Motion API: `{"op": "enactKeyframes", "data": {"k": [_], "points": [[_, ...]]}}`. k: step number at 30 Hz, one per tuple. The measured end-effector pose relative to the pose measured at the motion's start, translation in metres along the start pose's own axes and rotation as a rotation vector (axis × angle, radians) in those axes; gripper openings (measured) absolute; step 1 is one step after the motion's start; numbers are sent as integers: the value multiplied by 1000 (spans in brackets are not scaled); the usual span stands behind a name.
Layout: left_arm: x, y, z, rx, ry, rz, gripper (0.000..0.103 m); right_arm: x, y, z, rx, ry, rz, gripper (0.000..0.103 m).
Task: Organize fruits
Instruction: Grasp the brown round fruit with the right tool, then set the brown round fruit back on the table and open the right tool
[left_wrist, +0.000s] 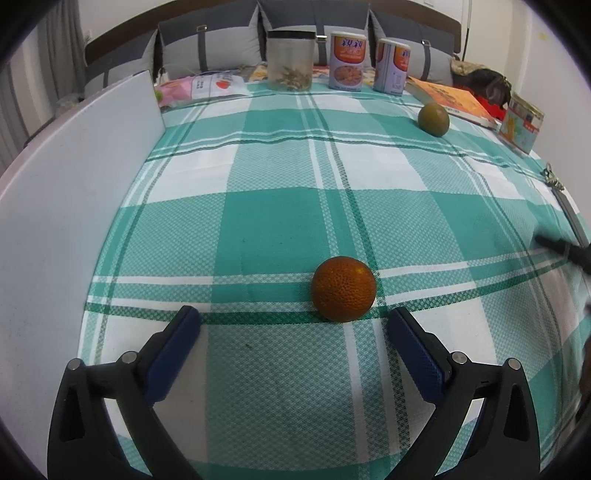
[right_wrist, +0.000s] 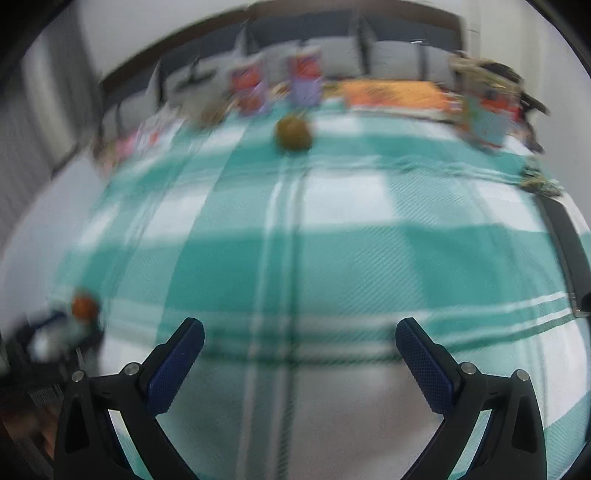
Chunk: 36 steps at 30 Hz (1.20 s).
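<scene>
The left gripper (left_wrist: 293, 317) is spread wide, with nothing pinched between its blue pads. A round orange fruit with bumpy skin (left_wrist: 343, 288) sits on the green and white checked cloth (left_wrist: 258, 229), just past the tips and nearer the right finger, not touching either one. A second round fruit, greenish brown (left_wrist: 433, 119), lies far off near the back of the counter, just beside a flat orange book (left_wrist: 454, 99). Two tall cans with orange labels (left_wrist: 347, 61) and a clear jar with a dark lid (left_wrist: 291, 61) stand in a row at the back. A white board (left_wrist: 74, 177) runs along the left side. The right gripper (right_wrist: 300, 330) is spread wide too and holds nothing. Its view is blurry, but the greenish fruit shows far ahead and the orange one low at the left.
</scene>
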<state>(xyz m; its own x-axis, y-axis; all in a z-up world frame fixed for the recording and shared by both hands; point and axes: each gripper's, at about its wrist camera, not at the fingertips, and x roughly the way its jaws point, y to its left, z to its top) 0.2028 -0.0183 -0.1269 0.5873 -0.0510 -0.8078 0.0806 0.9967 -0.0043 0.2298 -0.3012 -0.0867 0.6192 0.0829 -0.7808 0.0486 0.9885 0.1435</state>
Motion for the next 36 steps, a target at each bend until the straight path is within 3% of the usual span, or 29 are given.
{"op": "enactKeyframes", "data": {"k": [3, 8, 10, 12, 15, 16, 19, 27, 31, 36], "points": [[0, 0, 0, 0, 0, 0, 102, 5, -5, 40, 17, -28, 6, 103], [0, 0, 0, 0, 0, 0, 102, 63, 31, 121, -181, -21, -10, 101], [0, 0, 0, 0, 0, 0, 102, 95, 41, 142, -204, 12, -4, 92], [0, -1, 0, 0, 0, 0, 102, 124, 43, 156, -191, 60, -29, 91], [0, -1, 0, 0, 0, -1, 102, 149, 43, 162, -184, 108, -49, 79], [0, 0, 0, 1, 0, -1, 102, 153, 46, 162, -198, 114, -52, 67], [0, -1, 0, 1, 0, 0, 102, 155, 47, 160, -236, 110, -59, 47], [0, 0, 0, 2, 0, 1, 103, 98, 37, 134, -191, 96, 72, 47], [0, 0, 0, 2, 0, 0, 103, 42, 39, 92, -197, 125, 148, 47], [0, 0, 0, 3, 0, -1, 103, -7, 46, 28, -183, 171, 166, 47]]}}
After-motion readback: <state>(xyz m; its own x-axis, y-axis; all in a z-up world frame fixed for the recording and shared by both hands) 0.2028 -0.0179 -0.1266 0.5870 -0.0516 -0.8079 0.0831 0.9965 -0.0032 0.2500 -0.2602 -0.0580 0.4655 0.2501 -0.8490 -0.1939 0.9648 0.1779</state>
